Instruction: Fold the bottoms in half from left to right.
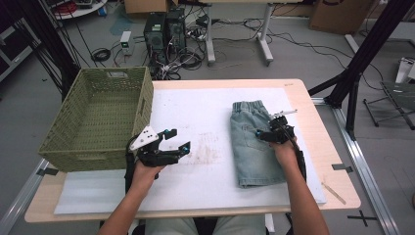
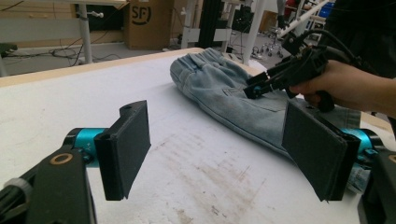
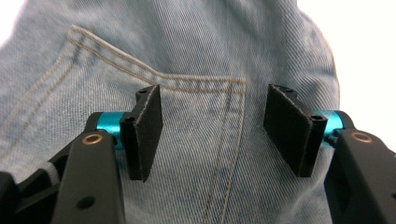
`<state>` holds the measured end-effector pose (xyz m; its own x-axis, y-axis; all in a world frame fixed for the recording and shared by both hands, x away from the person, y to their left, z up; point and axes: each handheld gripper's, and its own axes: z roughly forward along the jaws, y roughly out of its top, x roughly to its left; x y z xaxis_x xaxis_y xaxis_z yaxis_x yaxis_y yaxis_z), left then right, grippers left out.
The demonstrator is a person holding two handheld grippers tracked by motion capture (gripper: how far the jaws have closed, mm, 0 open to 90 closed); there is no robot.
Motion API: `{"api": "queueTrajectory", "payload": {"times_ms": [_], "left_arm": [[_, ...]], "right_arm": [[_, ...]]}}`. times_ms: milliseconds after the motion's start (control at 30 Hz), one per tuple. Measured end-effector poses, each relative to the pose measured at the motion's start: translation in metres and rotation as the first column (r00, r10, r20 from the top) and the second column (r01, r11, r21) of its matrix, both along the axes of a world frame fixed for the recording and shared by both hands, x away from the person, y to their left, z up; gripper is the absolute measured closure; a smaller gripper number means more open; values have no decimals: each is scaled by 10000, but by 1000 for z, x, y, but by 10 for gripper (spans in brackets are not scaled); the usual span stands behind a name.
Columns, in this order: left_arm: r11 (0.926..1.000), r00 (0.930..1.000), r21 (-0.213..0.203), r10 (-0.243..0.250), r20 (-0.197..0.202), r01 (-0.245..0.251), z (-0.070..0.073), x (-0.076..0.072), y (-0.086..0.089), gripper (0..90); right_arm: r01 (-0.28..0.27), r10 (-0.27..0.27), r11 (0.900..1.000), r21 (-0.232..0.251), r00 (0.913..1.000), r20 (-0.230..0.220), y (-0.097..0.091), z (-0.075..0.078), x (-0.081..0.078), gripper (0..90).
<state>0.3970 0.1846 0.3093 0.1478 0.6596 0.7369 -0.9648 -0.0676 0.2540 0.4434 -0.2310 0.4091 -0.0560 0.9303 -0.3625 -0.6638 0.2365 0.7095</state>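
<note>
Both forearms enter the high view from 6 o'clock. The left gripper (image 1: 172, 143) points toward 2 o'clock, jaws wide apart with nothing between them. The right gripper (image 1: 261, 134) points toward 10 o'clock, tilted down, its 2 jaws apart.

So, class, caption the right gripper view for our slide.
Open right gripper poised over the back pocket of light-blue denim shorts.

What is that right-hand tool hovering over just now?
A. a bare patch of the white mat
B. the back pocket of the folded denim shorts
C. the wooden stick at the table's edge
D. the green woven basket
B: in the right gripper view the right gripper has its jaws open, and the stitched pocket of the denim shorts shows in the gap between them.
</note>
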Motion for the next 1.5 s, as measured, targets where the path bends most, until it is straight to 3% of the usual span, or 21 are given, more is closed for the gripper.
{"api": "queueTrajectory", "payload": {"times_ms": [133,267,467,700,800,900,1000,1100,1200,1300,1400,1500], "left_arm": [[10000,10000,10,13,-5,-13,0,0,0,239],[10000,10000,-39,-64,-30,64,1,0,0,239],[9999,9999,2,-121,-18,121,2,0,-1,239],[9999,9999,-18,-126,-24,126,2,-1,0,239],[9999,9999,-26,-145,-15,145,1,-1,0,239],[9999,9999,-25,-164,-2,164,2,-2,1,239],[9998,9998,-47,-218,10,218,1,-3,3,239],[9996,9997,-154,-246,38,246,1,-4,6,239],[9993,9995,-193,-317,42,317,1,-5,9,239],[9994,9995,-180,-303,38,303,0,-5,7,239],[9996,9997,-142,-240,45,241,1,-5,8,239],[9993,9995,-222,-303,17,303,2,-5,9,239]], "right_arm": [[73,-74,10000,42,9999,155,2,-2,-4,380],[-597,627,9977,-329,9930,1003,9,-13,-21,369],[-1147,1226,9892,-918,9887,865,32,-17,-27,357],[-877,935,9829,-1616,9952,286,56,-10,-16,319],[-345,353,9843,-1734,9994,16,61,-6,-8,309],[411,-402,9805,-1924,9992,87,66,-7,-4,310],[14,-15,9858,-1681,10000,-4,61,-10,-10,314],[-534,610,9855,-1608,9972,425,49,-21,-21,315],[-391,471,9893,-1405,9974,542,35,-29,-26,315],[-111,150,9939,-1101,9993,342,19,-32,-20,306],[-220,192,9942,-1056,9994,-279,11,-30,-5,270],[-219,206,9935,-1116,9997,-130,10,-30,-1,270]]}}
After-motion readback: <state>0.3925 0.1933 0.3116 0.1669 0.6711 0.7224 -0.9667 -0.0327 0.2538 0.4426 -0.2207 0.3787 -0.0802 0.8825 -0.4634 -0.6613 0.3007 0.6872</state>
